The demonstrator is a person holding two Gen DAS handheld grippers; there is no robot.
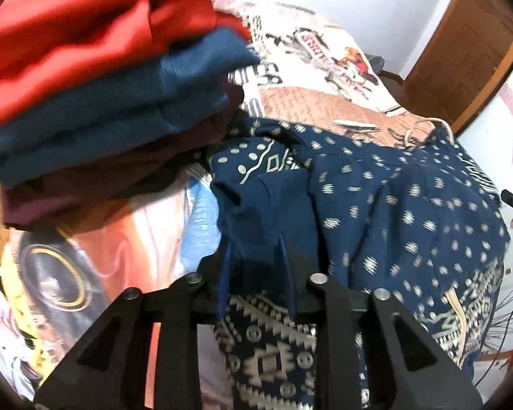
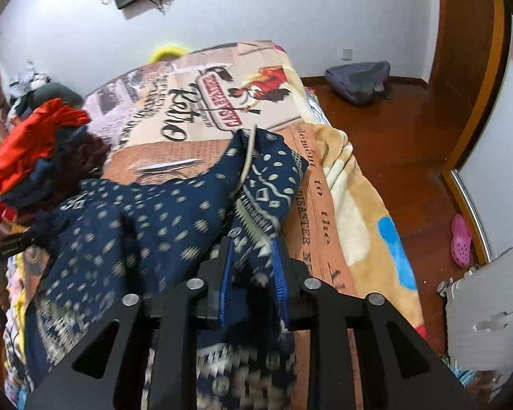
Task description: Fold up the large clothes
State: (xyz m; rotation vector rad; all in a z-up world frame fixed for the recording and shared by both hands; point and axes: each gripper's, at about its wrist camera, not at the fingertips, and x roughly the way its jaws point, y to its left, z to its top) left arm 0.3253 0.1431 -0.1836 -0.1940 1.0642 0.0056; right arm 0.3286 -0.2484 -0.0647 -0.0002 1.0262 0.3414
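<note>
Navy patterned garment (image 1: 393, 212) is lying bunched on the bed (image 2: 342, 184), spread across the printed blanket, with one end lifted into both tools.

Handling, as judged: thin woven cloth, light, limp, no stiffness at all; it is draping and creasing under its own weight. It is probably a little slippery between pads, and not fragile. A pale drawstring (image 2: 248, 157) is trailing along one edge and could be snagged.

Where to hold, as judged: a hem or banded border is being favoured, since the doubled cloth there gives the pads more to bite on. Corners of one edge, taken well apart, would let the cloth hang flat.

Left hand-held gripper (image 1: 256, 273): fingers are being pressed together on a fold of the garment's dark plain edge, with the patterned border hanging down between the arms toward the camera.

Right hand-held gripper (image 2: 251, 270): it is pinching the patterned border, cloth bunched between the blue pads (image 2: 278, 280), the rest running forward and leftward over the bed.

A stack of folded clothes (image 1: 95, 95), red over blue over maroon, is sitting just beside the garment, on the left tool's side; whether it is touching cannot be told.
</note>
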